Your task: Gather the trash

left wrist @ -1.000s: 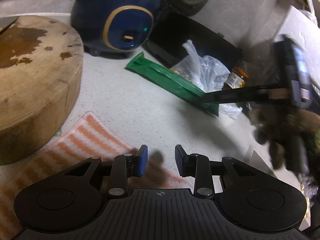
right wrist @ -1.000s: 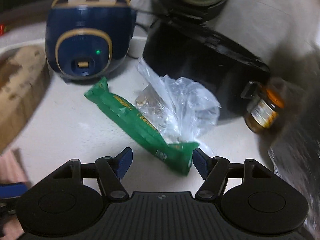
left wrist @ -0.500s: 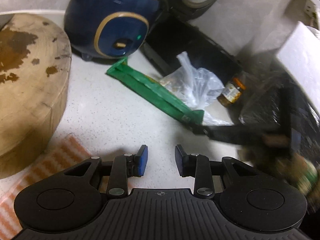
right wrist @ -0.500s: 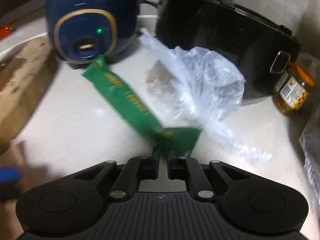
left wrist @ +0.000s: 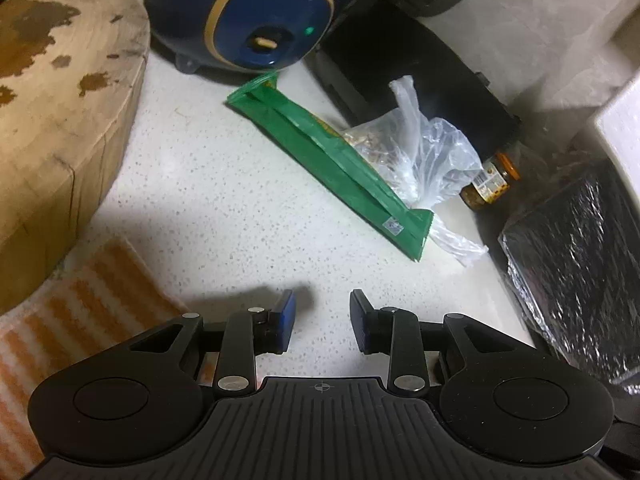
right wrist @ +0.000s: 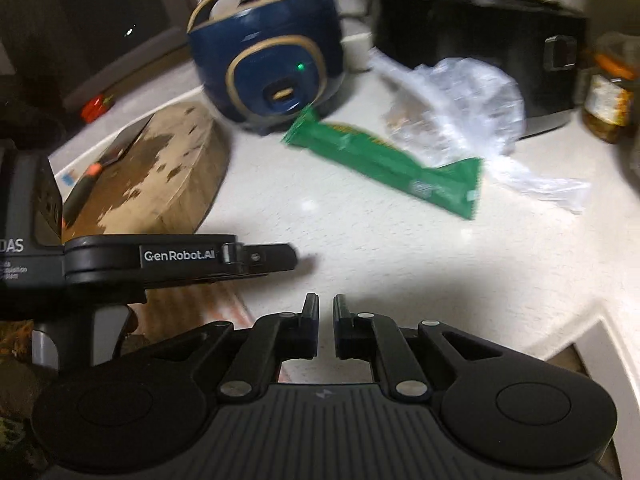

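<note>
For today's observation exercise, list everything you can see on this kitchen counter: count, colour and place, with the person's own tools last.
green wrapper: 1, green, lying mid-counter
plastic bag: 1, clear, beside the wrapper, against the black appliance
rice cooker: 1, navy with gold trim, back
black appliance: 1, black, back right
jar: 1, orange lid, right of bag
chopping block: 1, wood, left
knife: 1, orange-trimmed handle, on block
cloth: 1, orange-striped, front left
black bag: 1, shiny black, right
left hand-held gripper: open, empty
right hand-held gripper: shut, empty
</note>
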{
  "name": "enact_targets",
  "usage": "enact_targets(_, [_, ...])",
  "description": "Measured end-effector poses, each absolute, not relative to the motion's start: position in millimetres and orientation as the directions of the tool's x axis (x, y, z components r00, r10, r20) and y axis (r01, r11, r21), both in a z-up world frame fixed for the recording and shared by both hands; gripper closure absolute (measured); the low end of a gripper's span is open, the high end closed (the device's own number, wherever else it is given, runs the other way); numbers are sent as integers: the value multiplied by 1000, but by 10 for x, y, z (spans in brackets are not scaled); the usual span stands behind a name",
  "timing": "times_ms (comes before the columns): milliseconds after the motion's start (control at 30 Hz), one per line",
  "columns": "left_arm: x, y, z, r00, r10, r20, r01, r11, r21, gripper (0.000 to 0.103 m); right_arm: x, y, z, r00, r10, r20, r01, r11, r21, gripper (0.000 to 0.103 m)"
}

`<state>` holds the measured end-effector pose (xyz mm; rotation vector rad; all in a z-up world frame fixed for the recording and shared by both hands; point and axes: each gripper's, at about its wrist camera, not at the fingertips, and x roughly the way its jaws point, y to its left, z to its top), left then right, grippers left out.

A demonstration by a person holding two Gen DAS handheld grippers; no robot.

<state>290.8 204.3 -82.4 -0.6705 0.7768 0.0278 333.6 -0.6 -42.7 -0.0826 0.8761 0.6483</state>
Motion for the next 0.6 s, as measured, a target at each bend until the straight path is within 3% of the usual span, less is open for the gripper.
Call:
enact_targets(67, [2916, 2035, -824, 721, -206, -662, -276, 791, -547, 69, 3307, -129, -383, 504, 480, -718, -522, 832, 189, 82])
enact_targets(133, [2905, 2032, -800, 726, -192, -660, -284, 790, -542, 69, 3321, -281, -343, 540, 473, -696, -476, 854, 211, 62])
enact_targets(200, [2893, 2040, -769, 734, -180, -655, -287, 792, -540, 69, 3292, -450, -311, 588, 453, -670, -427, 877, 218, 56])
enact_targets(433, [2935, 2096, -752, 734, -149, -662, -333, 771, -543, 69, 3261, -657, -391, 644, 361, -675, -338, 925, 172, 56])
enact_targets(600, [2891, 2065, -692, 734, -157, -661, -307, 792, -528, 69, 3338, -487, -404, 650, 372, -663, -451, 891, 58, 53])
